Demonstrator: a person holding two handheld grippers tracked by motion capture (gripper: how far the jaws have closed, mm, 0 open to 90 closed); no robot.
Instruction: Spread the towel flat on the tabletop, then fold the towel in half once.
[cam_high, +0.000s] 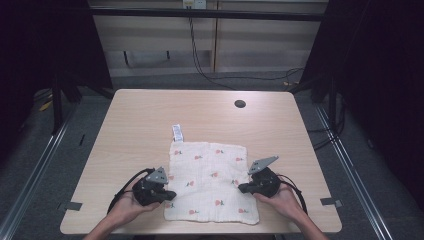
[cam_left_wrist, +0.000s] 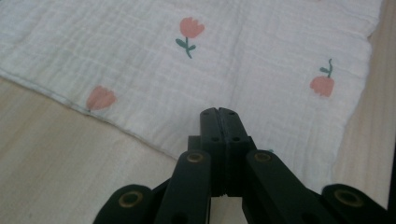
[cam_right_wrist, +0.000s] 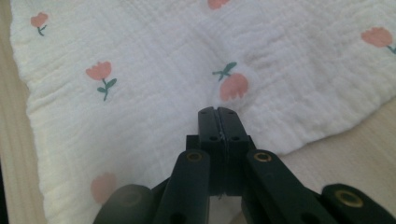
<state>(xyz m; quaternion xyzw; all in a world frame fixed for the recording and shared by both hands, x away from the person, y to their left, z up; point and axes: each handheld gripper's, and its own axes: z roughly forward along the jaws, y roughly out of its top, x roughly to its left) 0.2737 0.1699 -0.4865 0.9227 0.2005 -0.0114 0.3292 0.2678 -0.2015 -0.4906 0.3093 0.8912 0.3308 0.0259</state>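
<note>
White muslin cloth (cam_high: 210, 181) lies flat near the table (cam_high: 150, 115) front; left gripper (cam_high: 170, 194) and right gripper (cam_high: 242, 189), jaws pressed together and holding nothing, flank its side edges.

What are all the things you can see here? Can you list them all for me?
cloth: one, white with little pink tulips, lying flat on the near middle of the table
label: one, white, sticking out from the cloth's far left corner
table: one, light wood, in the middle of the high view
hole: one, dark and round, near the table's far right side
cables: a few, black, on the floor beyond the table
left gripper: one, black, jaws shut, at the cloth's left edge
right gripper: one, black, jaws shut, at the cloth's right edge
hands: two, coming in from the bottom, each holding a gripper
</note>
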